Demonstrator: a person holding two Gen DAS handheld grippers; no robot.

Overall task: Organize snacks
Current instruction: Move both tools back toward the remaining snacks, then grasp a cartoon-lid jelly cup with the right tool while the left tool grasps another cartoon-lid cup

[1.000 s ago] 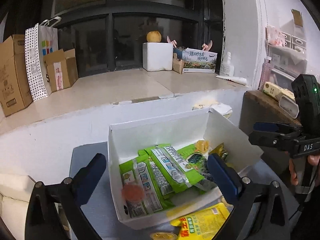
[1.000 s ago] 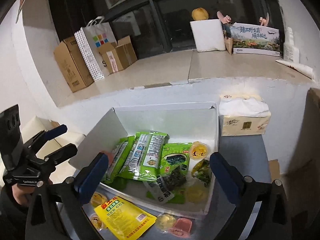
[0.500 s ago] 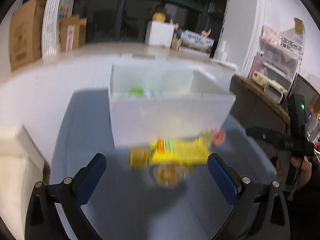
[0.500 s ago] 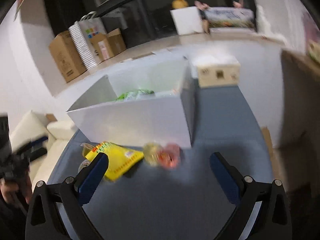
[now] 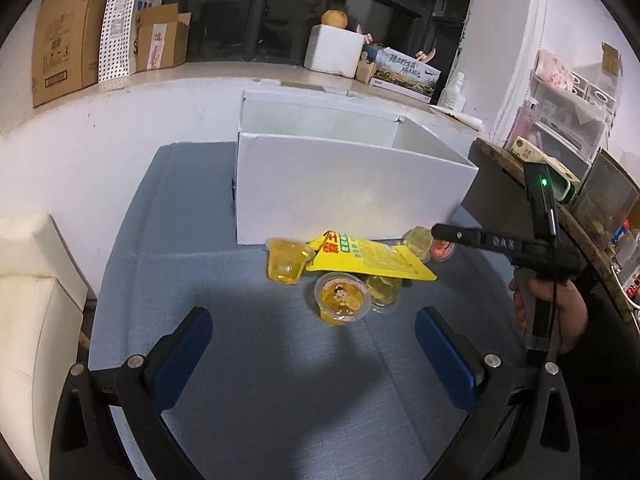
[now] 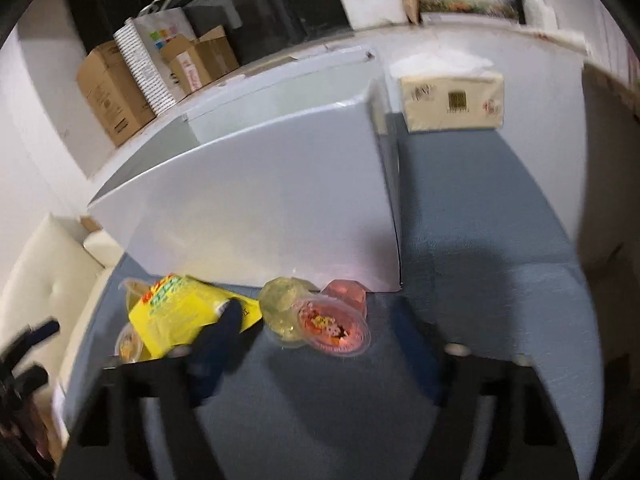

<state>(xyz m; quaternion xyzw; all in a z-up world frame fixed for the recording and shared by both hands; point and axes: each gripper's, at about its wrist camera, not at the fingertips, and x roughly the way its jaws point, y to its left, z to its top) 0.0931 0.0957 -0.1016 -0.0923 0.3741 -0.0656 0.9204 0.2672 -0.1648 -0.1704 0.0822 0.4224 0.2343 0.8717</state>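
1. Left wrist view: left gripper (image 5: 312, 354) spread wide, empty; the yellow packet (image 5: 370, 258) and jelly cups (image 5: 342, 300) lie at 12 o'clock, ahead of the tips, against the white box (image 5: 344, 196).
2. Right gripper (image 6: 316, 360) is blurred; its spread cannot be told; pink jelly cup (image 6: 334, 326) at 12 o'clock.

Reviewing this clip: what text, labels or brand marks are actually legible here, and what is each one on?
"DAS": on the right gripper's black arm, left wrist view.
Yellow snack packet: bold print, too foreshortened to read.
Jelly cup lid: cartoon figure, no readable words.
Tissue box: emblem only, blurred.
Printed box on the ledge: Chinese characters, too small.
Cardboard boxes: labels unreadable.
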